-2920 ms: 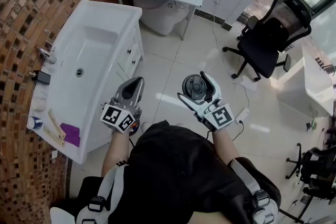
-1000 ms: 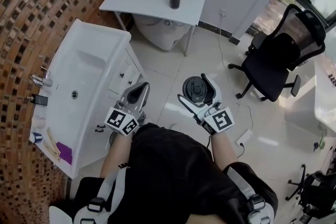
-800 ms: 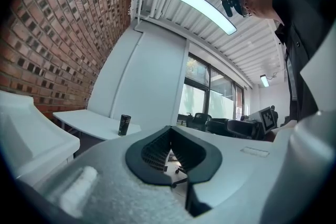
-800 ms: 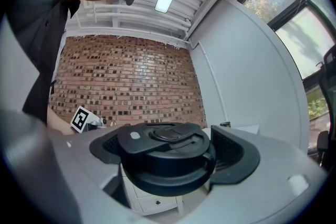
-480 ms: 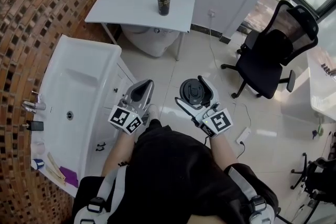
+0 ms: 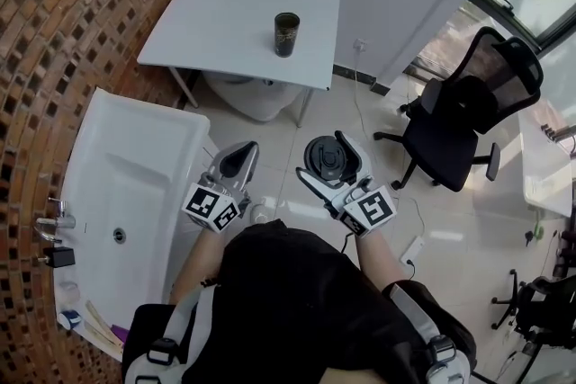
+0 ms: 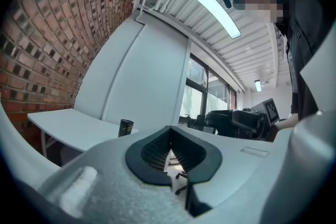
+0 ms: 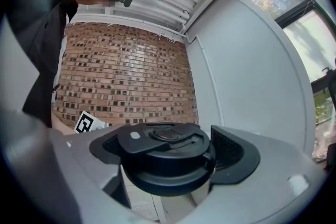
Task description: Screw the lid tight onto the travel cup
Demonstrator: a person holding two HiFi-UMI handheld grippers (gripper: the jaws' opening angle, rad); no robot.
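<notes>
The dark travel cup (image 6: pixel 287 34) stands upright and lidless on the white table (image 6: pixel 216 22) ahead; the left gripper view shows the cup (image 7: pixel 125 127) small and far off. My right gripper (image 6: pixel 329 159) is shut on the round black lid (image 6: pixel 326 156), held flat and chest-high; in the right gripper view the lid (image 8: pixel 165 153) fills the space between the dark pads. My left gripper (image 6: pixel 236 162) is shut and holds nothing; its pads (image 7: pixel 157 150) meet in the left gripper view. Both grippers hang well short of the table.
A white washbasin unit (image 6: pixel 135 193) runs along the brick wall (image 6: pixel 63 22) at my left. A black office chair (image 6: pixel 468 121) stands at the right near the window. A white round object (image 6: pixel 256 108) sits under the table. Tiled floor (image 6: pixel 360 112) lies between me and the table.
The view has shifted forward: the table with the cup has come closer and more central, and the washbasin has slid back to my left. Both grippers keep their pose; the lid stays held.
</notes>
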